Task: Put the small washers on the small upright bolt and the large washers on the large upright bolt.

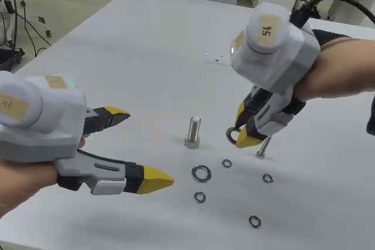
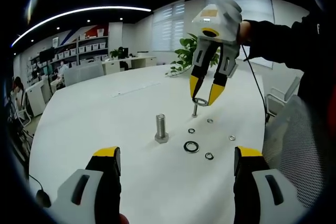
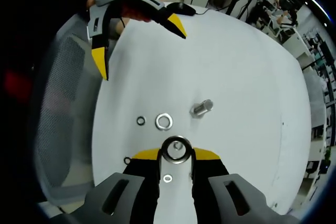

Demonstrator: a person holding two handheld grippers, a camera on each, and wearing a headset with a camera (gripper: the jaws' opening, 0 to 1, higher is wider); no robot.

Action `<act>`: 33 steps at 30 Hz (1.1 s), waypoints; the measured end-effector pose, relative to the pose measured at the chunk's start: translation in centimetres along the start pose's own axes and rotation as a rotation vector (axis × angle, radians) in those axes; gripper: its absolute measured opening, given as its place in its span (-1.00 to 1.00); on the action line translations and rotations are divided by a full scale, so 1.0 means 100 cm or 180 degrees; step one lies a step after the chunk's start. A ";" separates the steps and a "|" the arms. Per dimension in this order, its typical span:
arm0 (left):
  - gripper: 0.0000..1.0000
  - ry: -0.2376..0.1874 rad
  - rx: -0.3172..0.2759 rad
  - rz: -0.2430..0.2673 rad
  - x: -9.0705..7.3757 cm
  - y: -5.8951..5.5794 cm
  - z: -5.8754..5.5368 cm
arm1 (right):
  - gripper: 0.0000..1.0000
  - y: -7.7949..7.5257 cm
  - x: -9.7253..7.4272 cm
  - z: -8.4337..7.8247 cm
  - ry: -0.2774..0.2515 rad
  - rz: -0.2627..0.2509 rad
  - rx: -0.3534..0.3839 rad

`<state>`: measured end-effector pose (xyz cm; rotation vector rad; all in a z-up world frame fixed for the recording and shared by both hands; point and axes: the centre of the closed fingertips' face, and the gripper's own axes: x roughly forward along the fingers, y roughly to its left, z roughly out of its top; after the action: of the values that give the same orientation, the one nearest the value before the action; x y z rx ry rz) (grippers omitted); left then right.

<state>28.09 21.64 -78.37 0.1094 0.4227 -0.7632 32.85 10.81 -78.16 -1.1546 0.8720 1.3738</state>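
Left gripper is hovering with jaws gaping wide, gripping nothing, its sticker too blurred to read. Moving across: the large bolt is standing upright on the white table, with a large washer and four small washers lying loose near it. Right gripper, sticker reading what looks like 95, is pinching a washer close above the small bolt.
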 end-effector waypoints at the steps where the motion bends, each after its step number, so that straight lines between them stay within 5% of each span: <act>1: 0.79 -0.0006 -0.0005 0.0004 0.000 0.000 0.000 | -0.56 -0.002 0.000 0.002 -0.0001 -0.0005 -0.0009; 12: 0.78 -0.0059 -0.0052 0.0027 0.000 0.002 0.004 | -0.56 -0.028 0.000 0.033 -0.0087 -0.0034 -0.0080; 33: 0.76 -0.0068 -0.0095 0.0018 0.004 0.002 0.003 | -0.56 -0.046 0.031 0.047 0.0003 0.0085 -0.0107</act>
<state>28.55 21.47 -78.29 0.0743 0.4134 -0.7518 36.80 16.76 -79.45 -1.1729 0.8708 1.4145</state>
